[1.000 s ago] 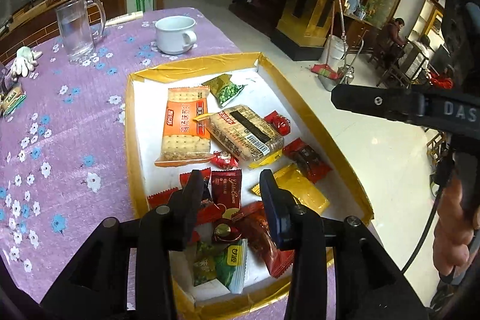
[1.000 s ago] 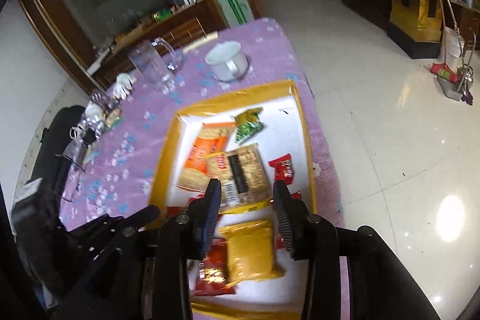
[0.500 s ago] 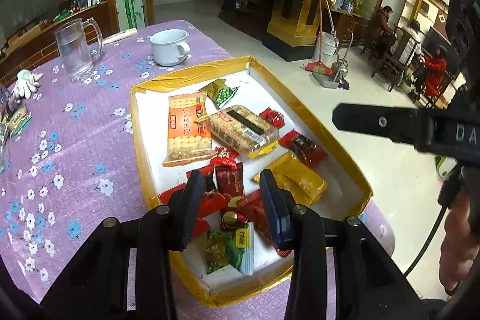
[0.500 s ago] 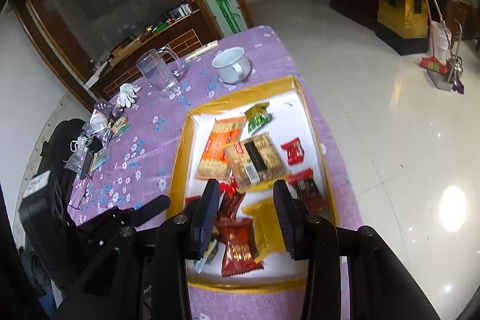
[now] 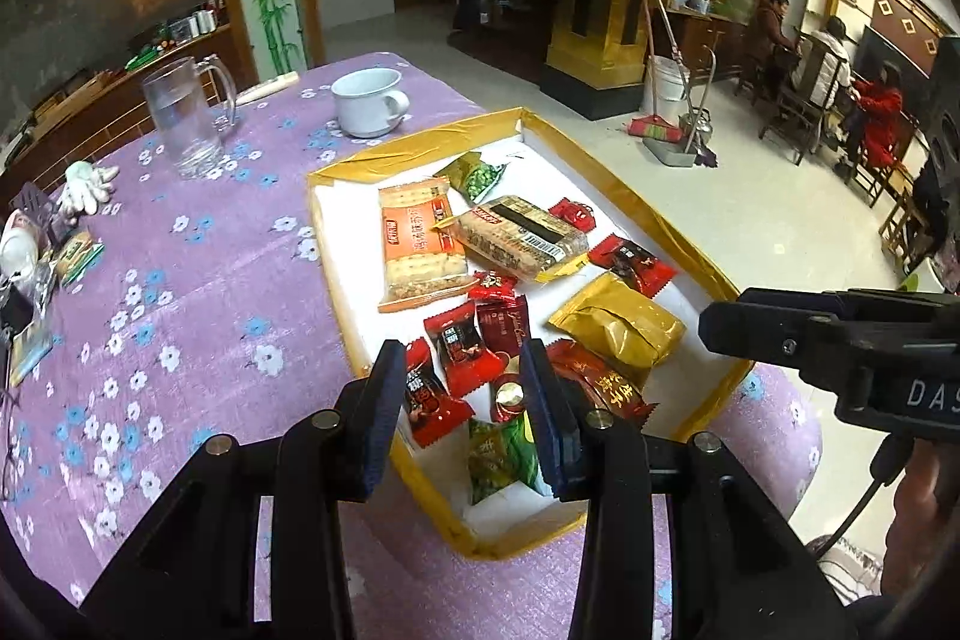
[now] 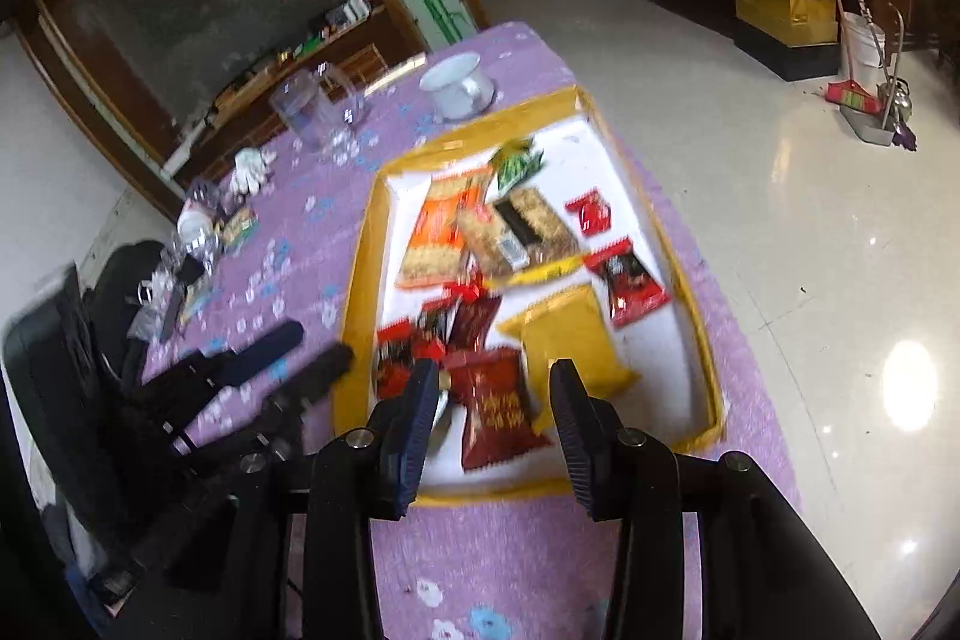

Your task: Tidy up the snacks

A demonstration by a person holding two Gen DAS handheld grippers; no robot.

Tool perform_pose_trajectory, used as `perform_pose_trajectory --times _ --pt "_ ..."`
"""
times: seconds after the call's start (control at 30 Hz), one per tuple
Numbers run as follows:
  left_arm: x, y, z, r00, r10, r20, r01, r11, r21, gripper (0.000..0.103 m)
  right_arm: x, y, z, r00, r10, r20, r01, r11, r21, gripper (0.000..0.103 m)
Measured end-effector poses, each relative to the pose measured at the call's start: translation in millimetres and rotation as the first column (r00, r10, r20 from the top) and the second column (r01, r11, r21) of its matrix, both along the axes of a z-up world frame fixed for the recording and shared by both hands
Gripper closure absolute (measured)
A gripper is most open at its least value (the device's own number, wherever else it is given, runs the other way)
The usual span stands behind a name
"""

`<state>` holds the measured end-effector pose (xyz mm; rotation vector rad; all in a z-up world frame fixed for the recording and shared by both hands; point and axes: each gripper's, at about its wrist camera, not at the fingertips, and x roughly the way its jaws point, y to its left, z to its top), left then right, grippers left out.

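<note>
A gold-rimmed white tray [image 5: 630, 202] [image 6: 678, 250] on the purple flowered table holds several snacks: an orange cracker pack [image 5: 420, 238] [image 6: 441, 226], a clear biscuit pack [image 5: 522, 235], a yellow pouch [image 5: 618, 328] [image 6: 570, 340], green packets [image 5: 477, 175] and small red wrappers [image 5: 462, 349]. My left gripper [image 5: 462, 382] is open and empty above the tray's near end. My right gripper [image 6: 492, 400] is open and empty, high above a dark red packet [image 6: 495, 412]. The right gripper also shows in the left wrist view [image 5: 840, 334].
A white cup [image 5: 369, 103] and a glass mug [image 5: 183, 118] stand beyond the tray. A white glove [image 5: 87, 184] and small clutter [image 5: 36, 268] lie at the table's left. The table edge and tiled floor [image 6: 780, 160] are to the right.
Both grippers have pulled back and up from the tray, so more of the tray and table shows. Both stay open and empty. The snacks have not moved.
</note>
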<state>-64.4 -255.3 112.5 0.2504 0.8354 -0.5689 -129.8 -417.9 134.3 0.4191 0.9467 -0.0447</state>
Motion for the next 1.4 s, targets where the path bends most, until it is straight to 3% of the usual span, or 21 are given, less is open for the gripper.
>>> perform_pose_trajectory --times 0.27,0.4,0.5,0.57,0.63,0.73,0.93,1.07,1.2,1.4 --pt "-5.1 -2.2 4.8 0.994 0.105 0.025 -0.105 0.994 -0.018 0.056 -0.3 0.4 8.4 0.998 0.068 -0.008 -0.068 0.996 -0.054 0.061" --pt "-8.6 -0.2 8.5 0.99 0.13 0.052 -0.129 0.991 -0.024 0.04 -0.8 -1.4 11.7 0.997 0.081 0.02 -0.079 0.994 -0.074 0.059" --pt "-5.1 -2.4 14.5 0.986 0.154 0.065 -0.156 0.988 0.018 0.038 -1.0 -1.1 12.2 0.996 0.091 0.021 -0.089 0.993 -0.077 0.058" --pt "-0.1 -5.1 18.3 0.982 0.182 0.052 -0.185 0.979 0.084 0.028 -2.7 0.3 14.8 0.996 0.085 0.032 -0.081 0.992 -0.098 0.057" --pt "2.4 -2.5 21.0 0.984 0.176 0.034 -0.179 0.978 0.112 0.027 -4.3 1.0 16.7 0.996 0.074 0.045 -0.069 0.993 -0.094 0.055" --pt "-0.2 12.1 30.4 0.99 0.144 0.01 -0.144 0.988 0.056 0.027 -4.7 4.0 17.5 0.997 0.055 0.053 -0.051 0.995 -0.082 0.055" --pt "-12.7 26.5 41.3 0.993 0.078 0.084 -0.083 0.995 0.06 0.021 -16.6 15.2 9.4 0.996 0.0 0.092 0.006 0.998 -0.07 0.052" --pt "-20.1 27.8 46.9 0.994 0.088 0.068 -0.092 0.993 0.069 0.021 -18.0 19.6 -5.2 0.999 0.024 0.021 -0.022 0.997 -0.072 0.052" --pt "-22.1 24.0 48.8 0.992 0.112 0.054 -0.117 0.988 0.098 0.021 -18.6 12.6 2.0 0.999 0.023 0.042 -0.018 0.994 -0.103 0.052" --pt "-17.2 25.3 53.9 0.983 0.184 0.014 -0.184 0.98 0.071 0.021 -14.6 1.8 10.8 0.998 0.05 0.045 -0.044 0.991 -0.128 0.052"
